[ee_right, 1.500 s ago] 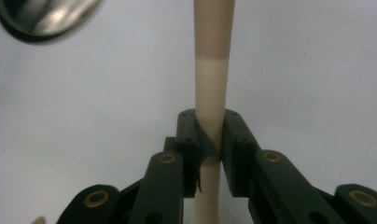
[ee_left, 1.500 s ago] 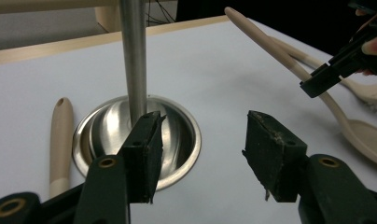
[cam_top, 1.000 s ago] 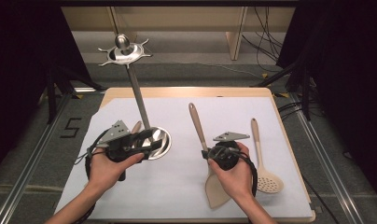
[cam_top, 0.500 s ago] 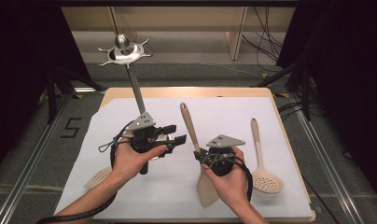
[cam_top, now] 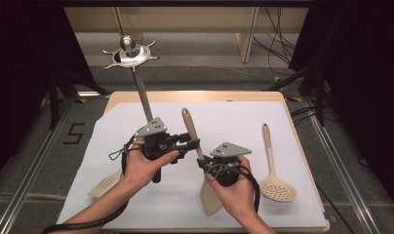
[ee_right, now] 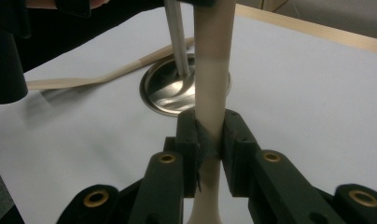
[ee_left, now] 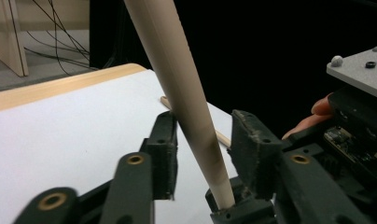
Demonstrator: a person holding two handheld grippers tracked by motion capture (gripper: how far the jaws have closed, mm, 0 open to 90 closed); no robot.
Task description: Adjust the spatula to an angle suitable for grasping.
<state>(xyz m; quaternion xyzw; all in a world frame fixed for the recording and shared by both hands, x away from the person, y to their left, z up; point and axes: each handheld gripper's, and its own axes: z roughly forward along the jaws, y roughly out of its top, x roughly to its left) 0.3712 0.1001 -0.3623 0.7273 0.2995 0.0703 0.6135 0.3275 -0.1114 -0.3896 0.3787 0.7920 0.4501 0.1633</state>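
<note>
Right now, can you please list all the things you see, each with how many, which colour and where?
Utensil stand: one, silver metal; round base on the white sheet, pole rising to a hook ring at the far left.
Solid spatula: one, pale wood; lifted at the middle, clamped in the right claw, handle between the left claw's open jaws.
Slotted spatula: one, pale wood; flat on the sheet, near left.
Skimmer spoon: one, pale wood; flat on the sheet, right side.
White sheet: one; covers the table.
Left claw: black, open.
Right claw: black, shut.
Hands: two, one on each claw.
</note>
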